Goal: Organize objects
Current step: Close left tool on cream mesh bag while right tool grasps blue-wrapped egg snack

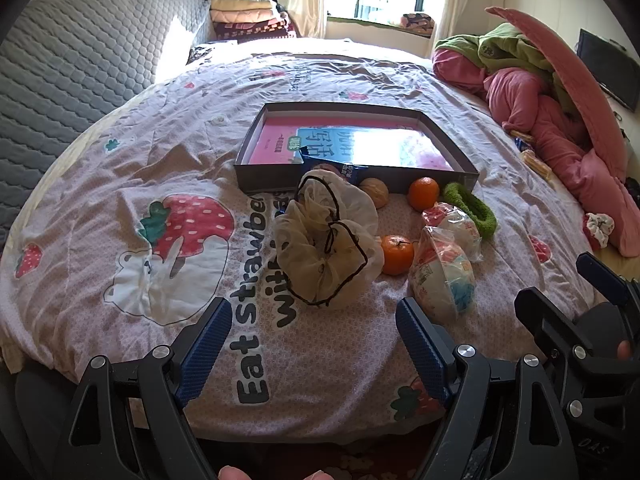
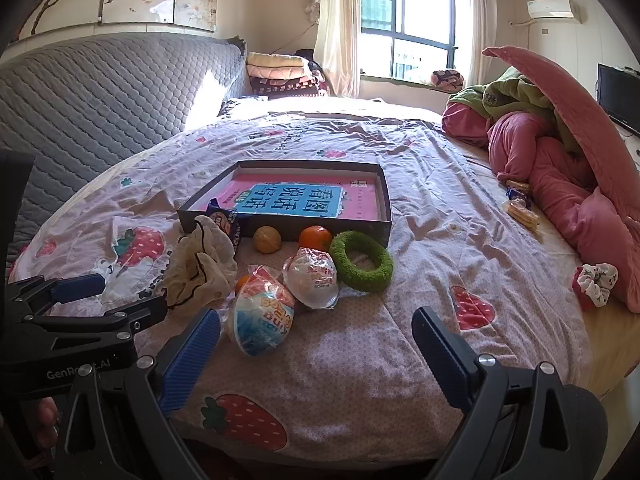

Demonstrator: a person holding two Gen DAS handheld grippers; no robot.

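Left wrist view: the left gripper hangs spread wide and empty at the bottom centre of the frame, its blue pads apart over the bedspread, and the right gripper in its own view is likewise agape with nothing between its pads. Going left to right across the middle of the frame, the loose things lie just below the box: one mesh bag with a black drawstring, one blue packet leaning over the box's near wall, one walnut, two oranges, two wrapped snacks and one green ring; a book lies flat inside the box. Far right of the frame sit one scrunchie and a few more small packets by the pink bedding, too small to count surely. The risks, as I judge them: the bag is limp and may sag or snag by its cord, dragging the near orange touching it; the oranges and walnut would roll on soft, rumpled cloth if nudged; the wrappers look slick and could slip from the pads; the leaning packet may tip out of the box if the box is bumped.
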